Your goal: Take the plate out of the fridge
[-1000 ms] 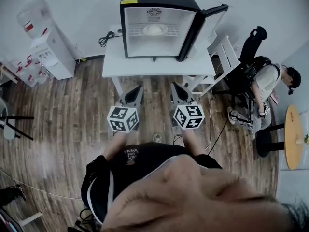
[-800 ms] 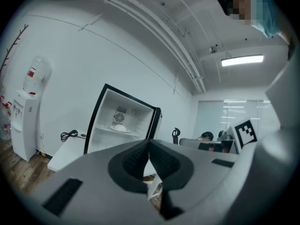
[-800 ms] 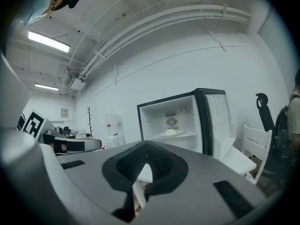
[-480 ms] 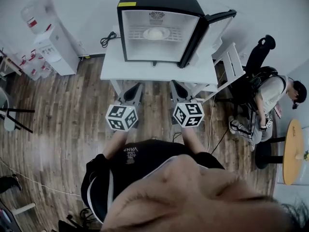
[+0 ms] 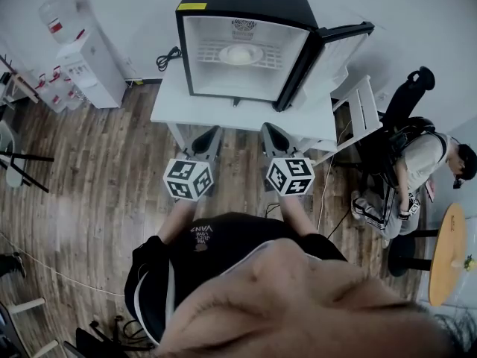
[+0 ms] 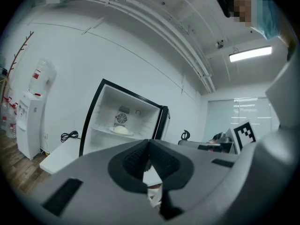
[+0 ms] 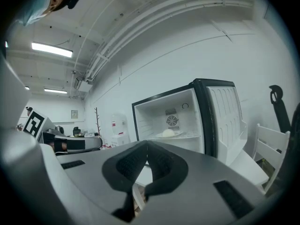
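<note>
A small black fridge [image 5: 238,6] stands on a white table [image 5: 186,103] with its door [image 5: 335,47] swung open to the right. On its wire shelf rests a white plate [image 5: 240,54] with a pale round lump on it; the plate [image 6: 121,131] also shows in the left gripper view, and the plate [image 7: 168,134] in the right gripper view. My left gripper [image 5: 211,134] and right gripper [image 5: 270,131] are held side by side in front of the table, short of the fridge. Both are shut with nothing between the jaws.
A water dispenser [image 5: 78,51] stands at the far left by the wall. A black cable [image 5: 168,58] lies on the table's left end. A white chair [image 5: 358,110] stands right of the table, and a person [image 5: 414,159] sits further right beside a round wooden table [image 5: 446,256].
Both grippers have moved toward the fridge together, and the fridge and table now look larger and nearer in the head view. The jaws stayed shut.
</note>
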Demonstrator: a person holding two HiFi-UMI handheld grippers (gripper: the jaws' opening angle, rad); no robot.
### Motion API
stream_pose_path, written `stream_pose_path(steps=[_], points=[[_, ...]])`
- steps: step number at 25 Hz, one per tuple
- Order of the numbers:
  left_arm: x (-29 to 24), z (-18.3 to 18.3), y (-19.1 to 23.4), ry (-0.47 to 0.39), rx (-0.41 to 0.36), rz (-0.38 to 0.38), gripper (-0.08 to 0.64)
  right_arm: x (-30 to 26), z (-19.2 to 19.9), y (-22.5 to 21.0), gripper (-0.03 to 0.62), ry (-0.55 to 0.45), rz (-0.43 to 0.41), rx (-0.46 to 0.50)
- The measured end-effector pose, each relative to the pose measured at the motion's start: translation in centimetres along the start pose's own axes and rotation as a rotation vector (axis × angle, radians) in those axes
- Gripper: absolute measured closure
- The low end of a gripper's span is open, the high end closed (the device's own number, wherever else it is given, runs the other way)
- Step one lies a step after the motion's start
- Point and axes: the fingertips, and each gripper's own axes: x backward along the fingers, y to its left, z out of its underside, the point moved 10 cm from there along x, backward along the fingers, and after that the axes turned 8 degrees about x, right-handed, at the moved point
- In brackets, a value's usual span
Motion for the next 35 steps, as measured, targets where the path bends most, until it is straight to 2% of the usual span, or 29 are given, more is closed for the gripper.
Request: stream_pose_path(steps=[12, 31, 35], points=[[-1.9, 0.3, 0.3, -0.009, 0.016, -0.048, 0.543, -1.4, 0.5, -2.4, 0.58, 0.015, -0.03, -0.01], [-8.5, -3.0, 6.8, 0.025, 0.034, 0.017, 0.543, -9.7, -0.4, -4.0, 0.58, 0.02, 0.028, -0.019], [-10.1, -3.7, 8.3, 0.041, 0.016, 0.029, 0.543, -11.7, -0.5, -4.4, 0.58, 0.024, 0.045, -0.022]])
